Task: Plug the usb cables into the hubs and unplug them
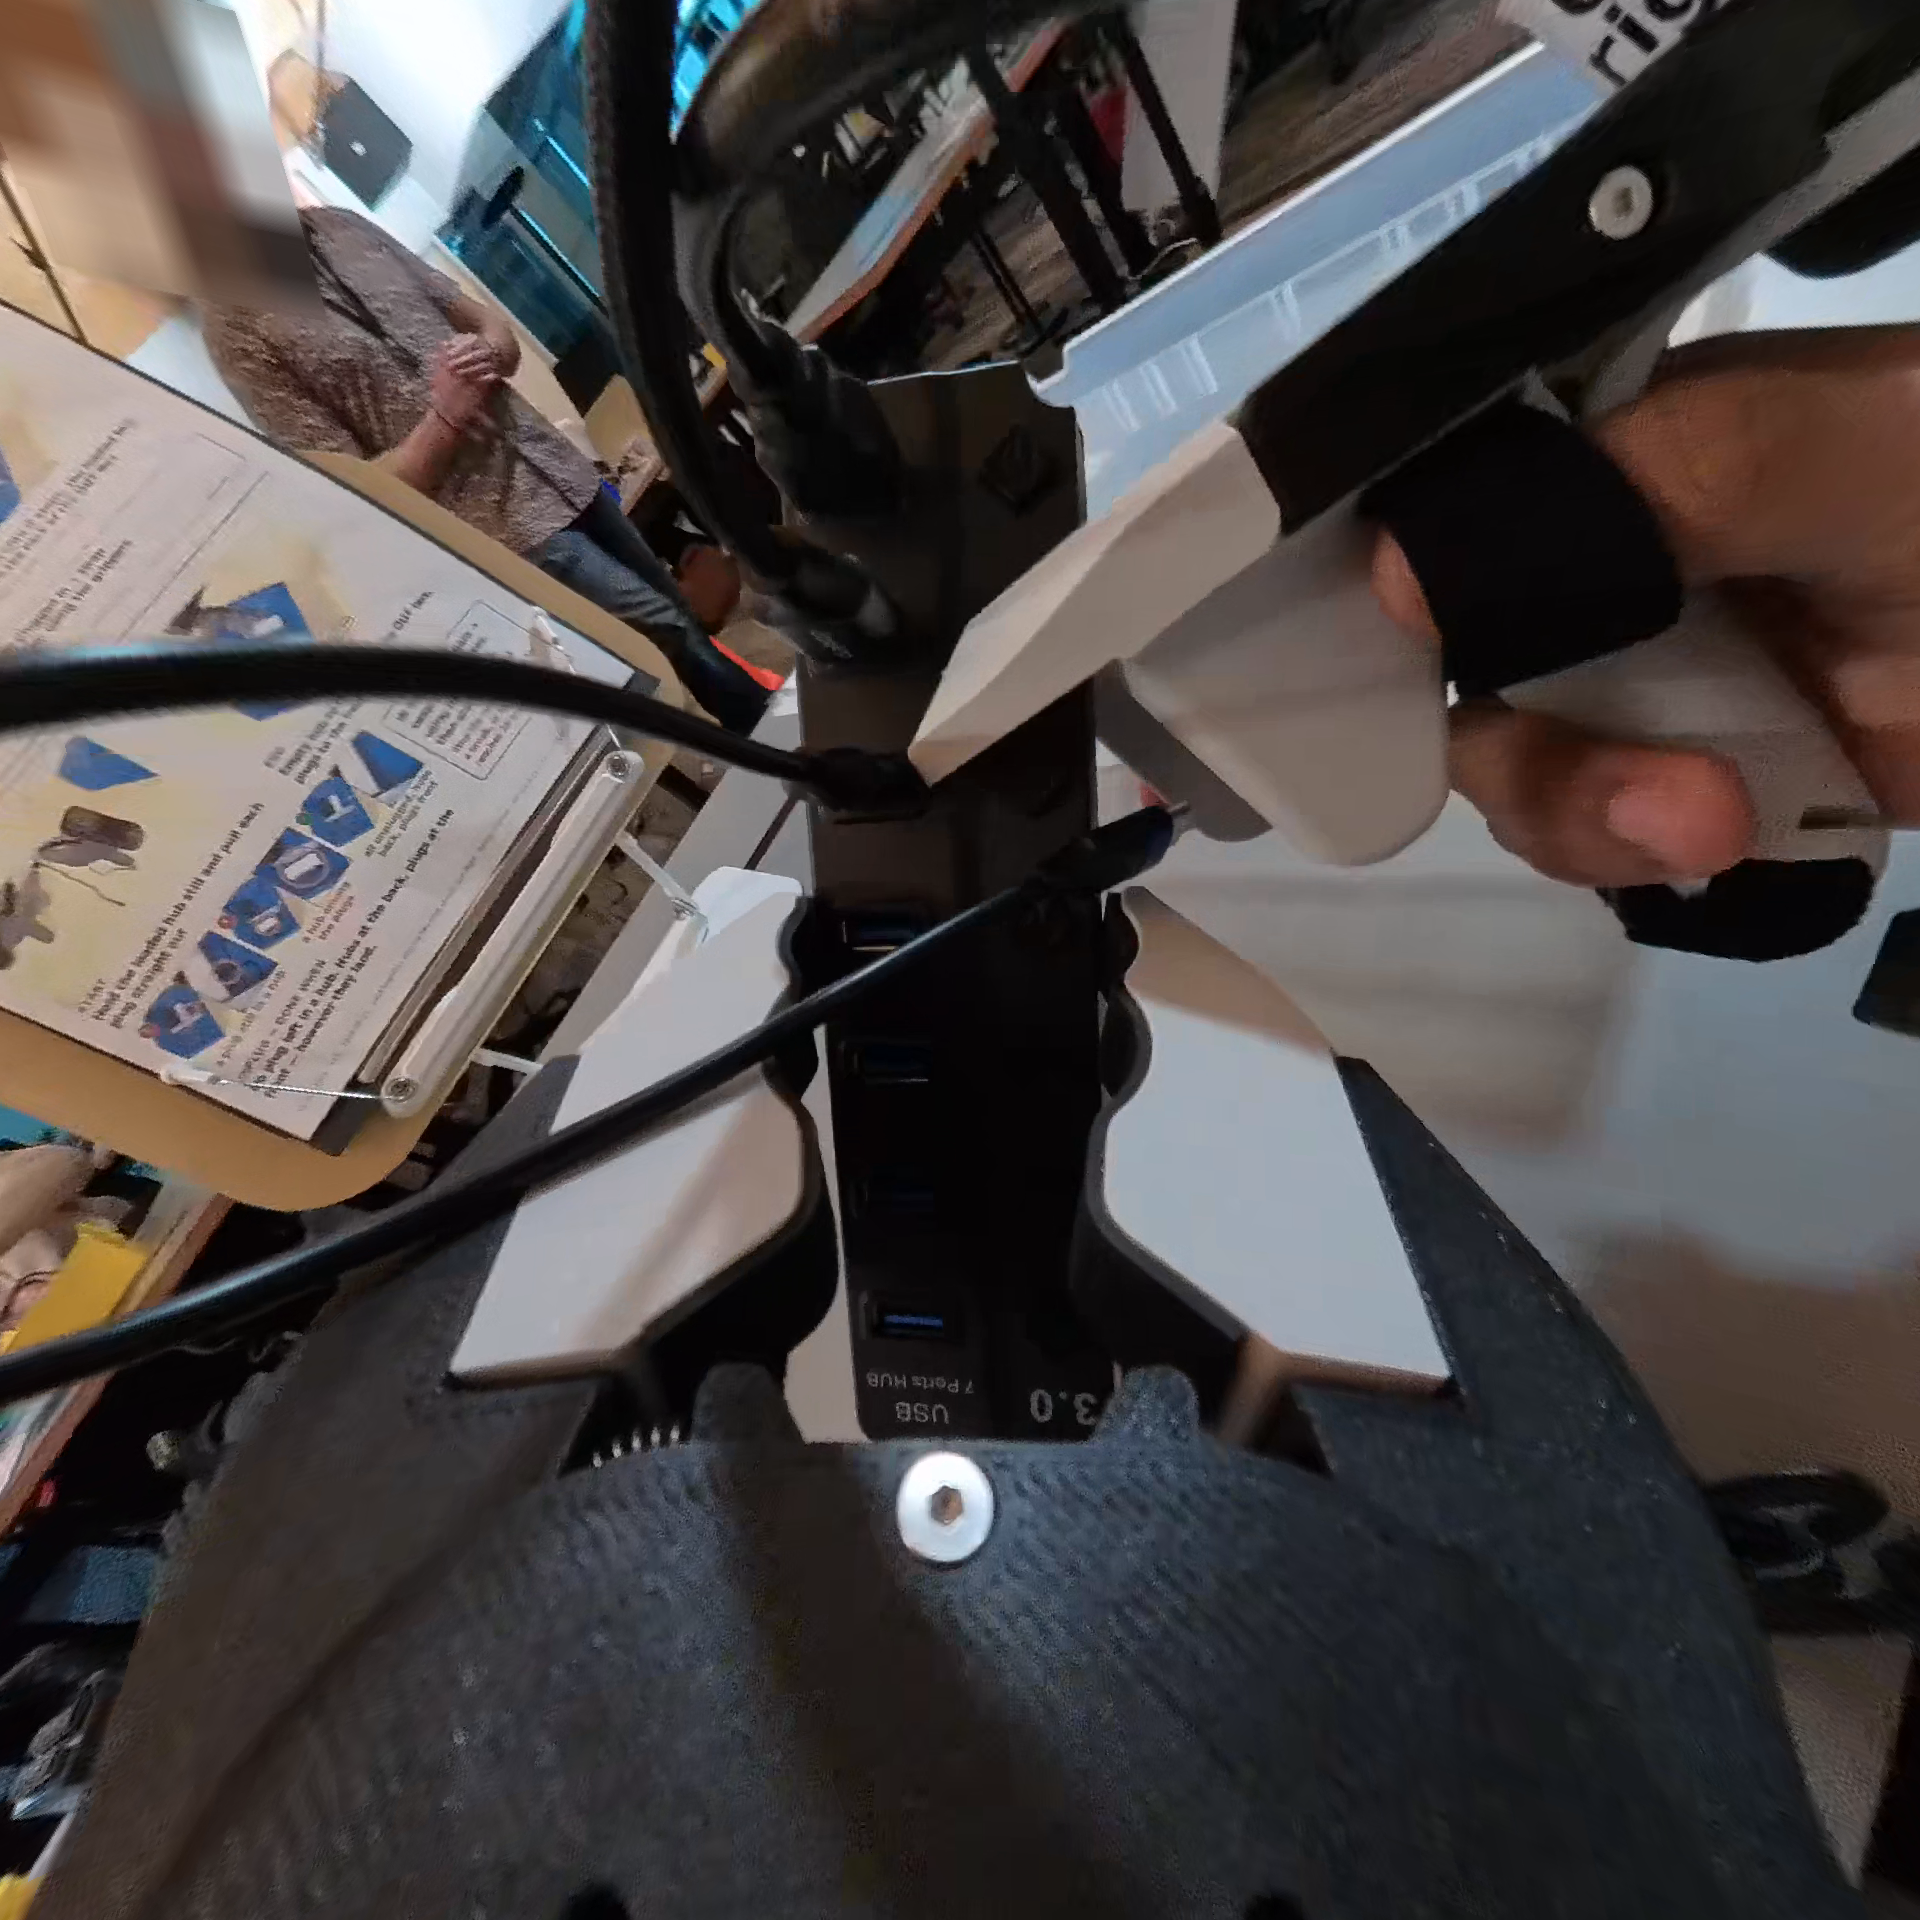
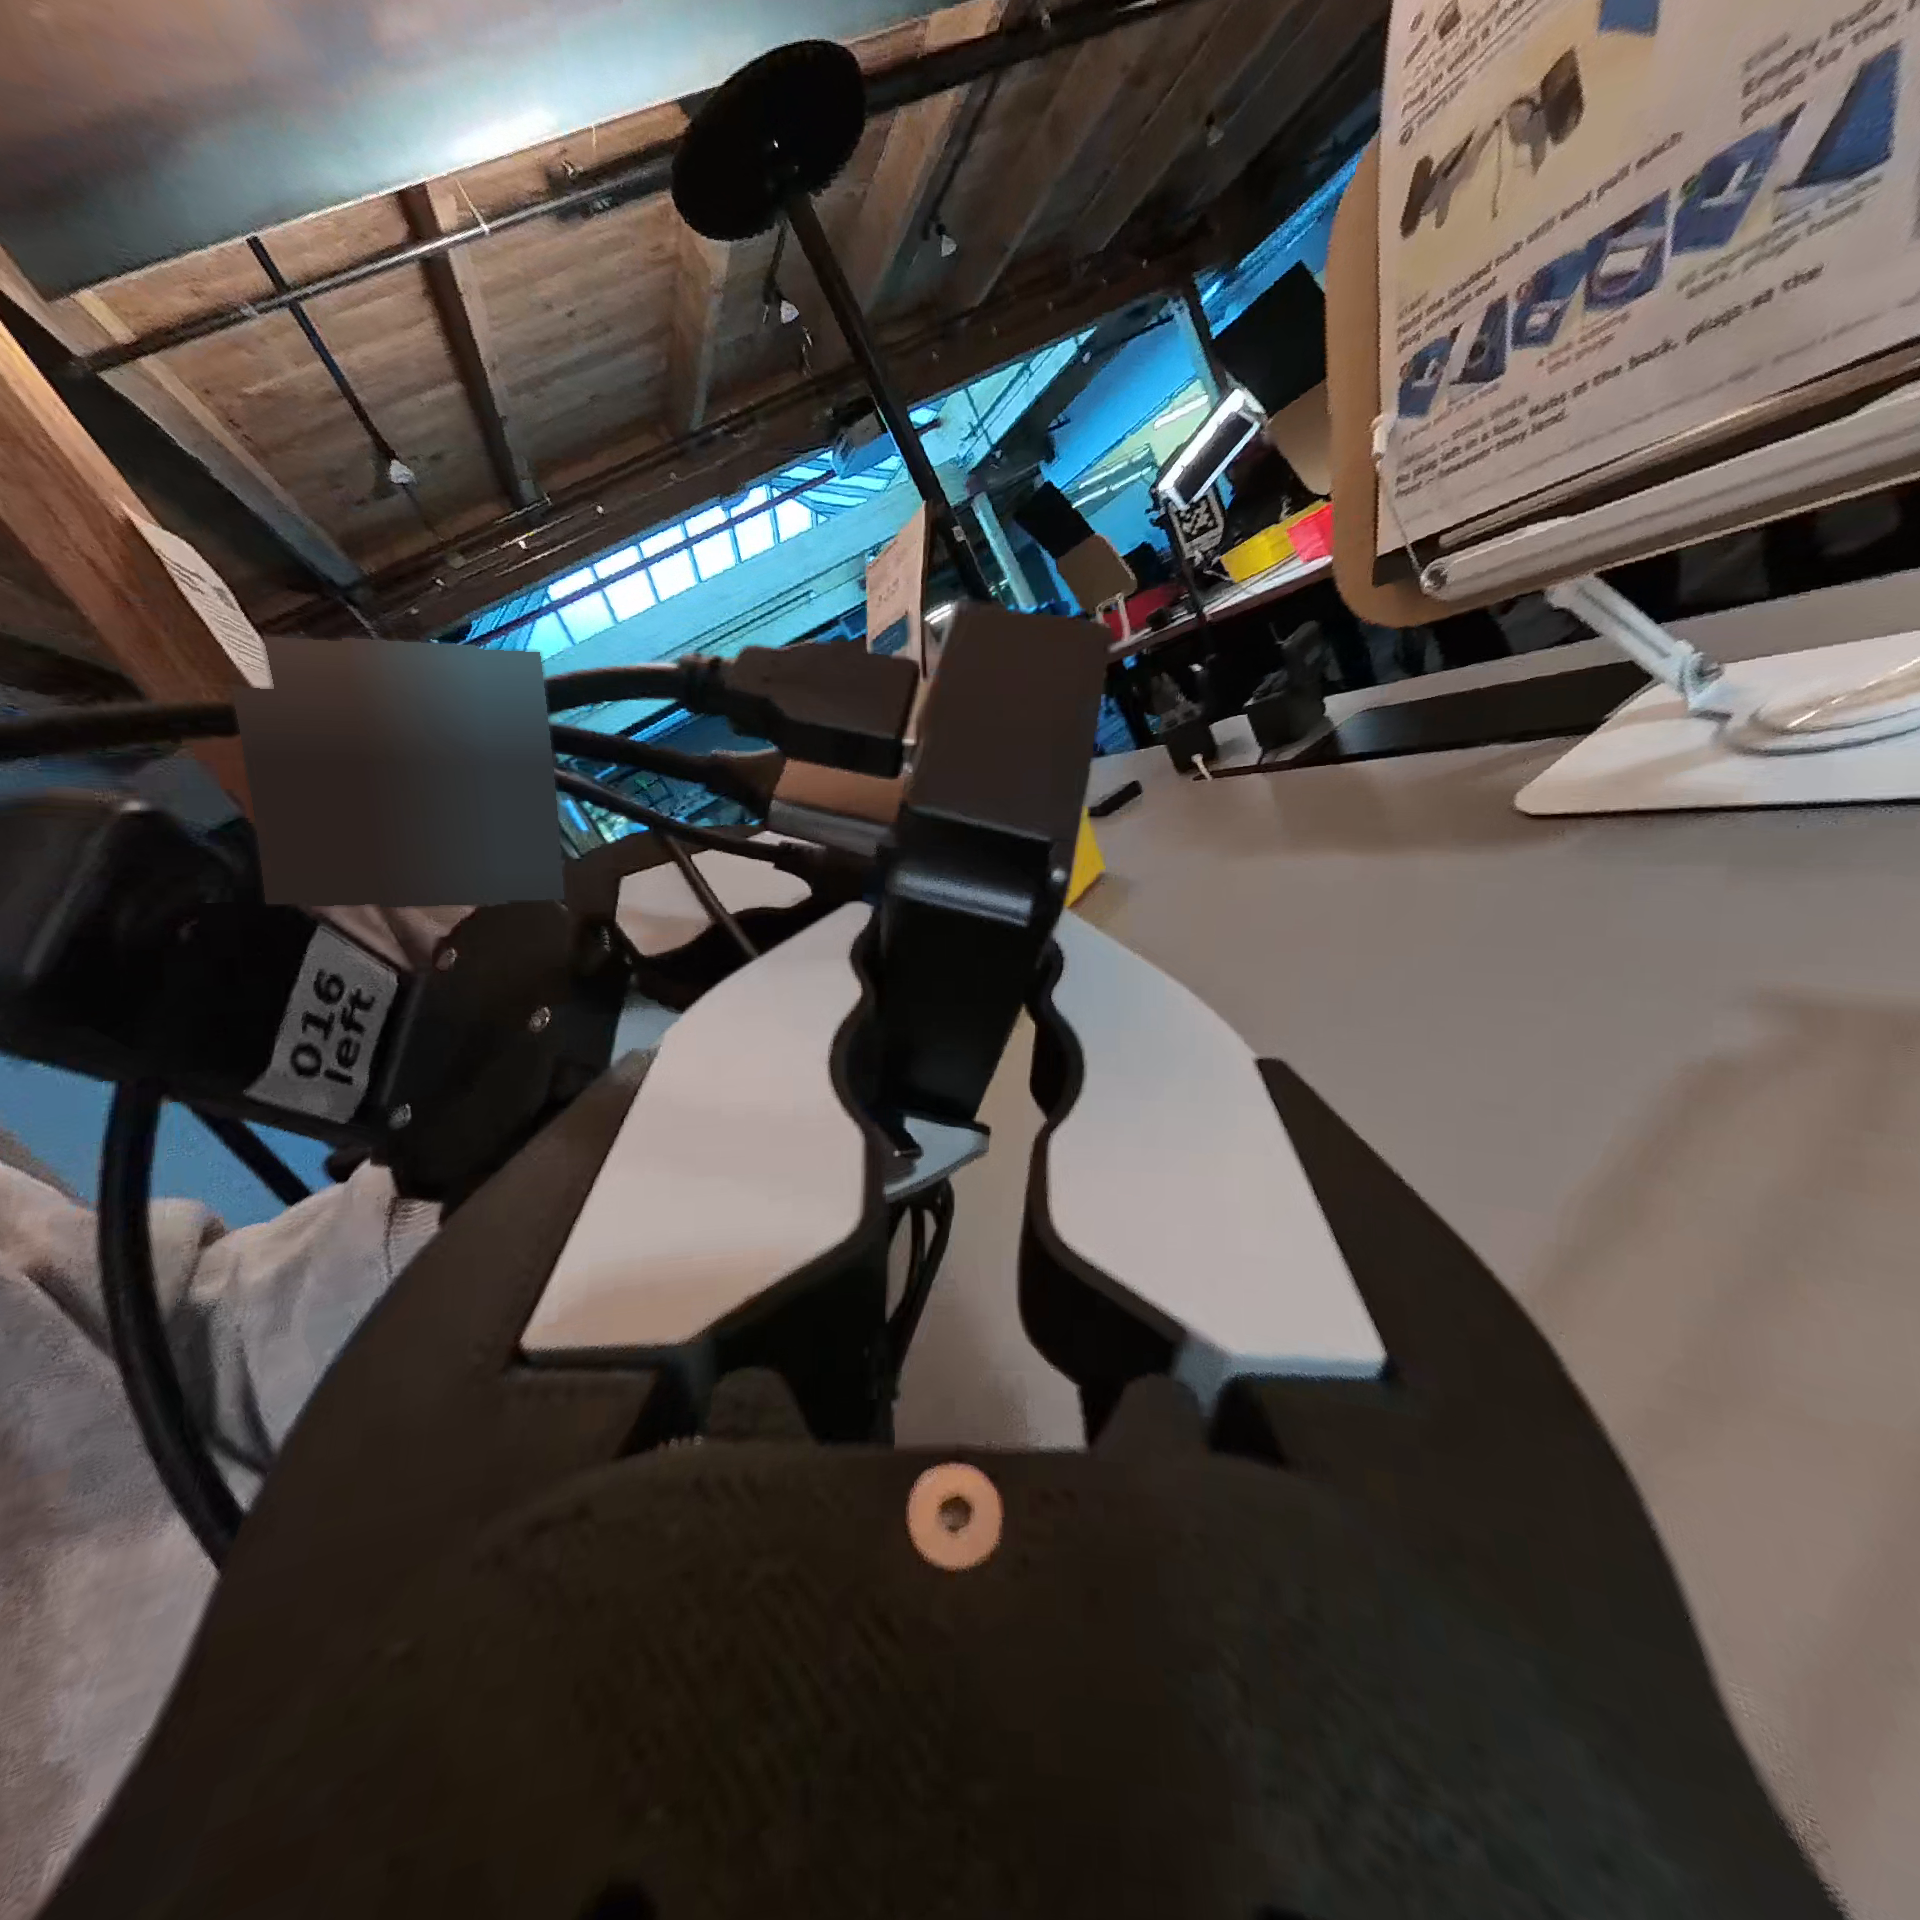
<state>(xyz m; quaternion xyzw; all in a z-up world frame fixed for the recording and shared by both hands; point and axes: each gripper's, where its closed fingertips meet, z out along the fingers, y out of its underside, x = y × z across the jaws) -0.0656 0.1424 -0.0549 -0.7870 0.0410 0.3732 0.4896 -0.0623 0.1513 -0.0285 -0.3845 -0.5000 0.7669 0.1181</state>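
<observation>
My left gripper (image 1: 956, 920) is shut on a long black USB hub (image 1: 966, 1143) and holds it lengthwise between its fingers. Several blue ports show on the hub's face. A black plug (image 1: 873, 781) sits in an upper port, and its cable runs off to the left. Thicker black cables (image 1: 800, 468) enter the hub's far end. My right gripper (image 2: 951, 956) is shut on a black USB plug (image 2: 951, 1023) right beside the hub (image 2: 1008, 717). A silver metal piece shows at the plug's near end. In the left wrist view the right gripper (image 1: 1049, 790) comes in from the right, and a thin cable (image 1: 623, 1122) trails down-left.
A clipboard with an instruction sheet (image 1: 260, 831) stands at the left on a white stand base (image 2: 1714, 748). The grey table (image 2: 1455, 1091) stretches to the right. A clear plastic bin (image 1: 1299, 301) lies behind the hub. A person (image 1: 416, 395) stands in the background. Both grippers' tips are close together, under 4 cm apart.
</observation>
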